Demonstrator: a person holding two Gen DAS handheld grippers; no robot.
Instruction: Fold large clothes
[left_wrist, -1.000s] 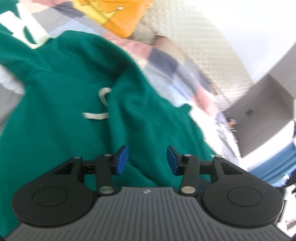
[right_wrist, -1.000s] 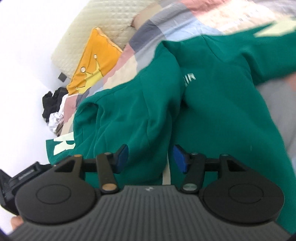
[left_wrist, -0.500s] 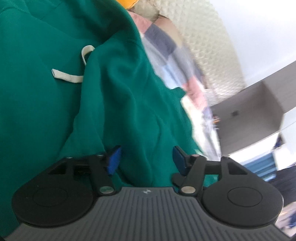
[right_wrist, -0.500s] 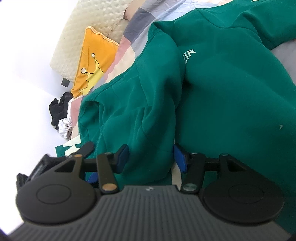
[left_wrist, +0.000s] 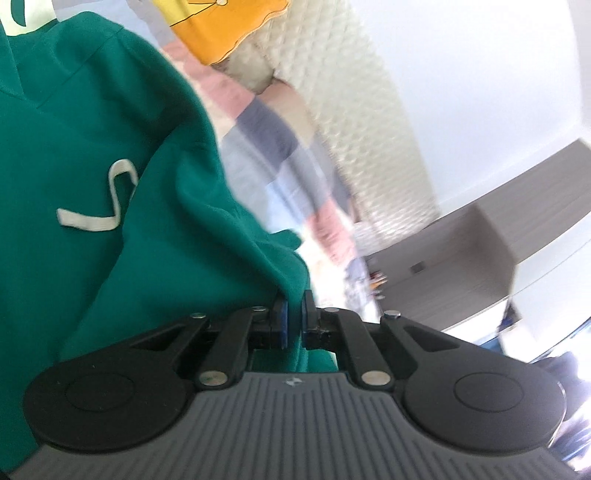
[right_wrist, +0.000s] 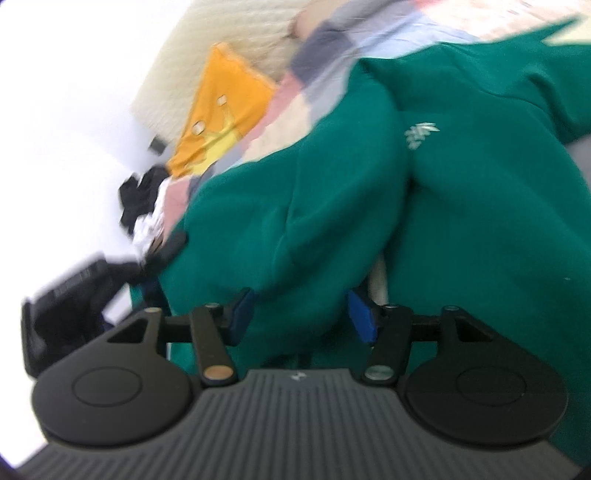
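The green hoodie (left_wrist: 92, 155) lies rumpled on a patchwork bedspread (left_wrist: 280, 158), its white drawstring (left_wrist: 107, 206) curling across the chest. The left gripper (left_wrist: 293, 321) is pinched tight on a fold at the hoodie's edge, cloth squeezed between its 2 blue pads (left_wrist: 282, 325). The right gripper (right_wrist: 301, 314) has its jaws opening, wide apart, a bulge of hoodie (right_wrist: 295, 221) between them, pads clear of it. An orange pillow (right_wrist: 221, 110) leans by the cream headboard (right_wrist: 236, 40).

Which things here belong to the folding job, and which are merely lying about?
Part of the job:
- green hoodie
- left gripper, shut on its edge
- right gripper, jaws opening around a fold

Lying about:
- orange pillow
- checked bedspread
- dark clothes
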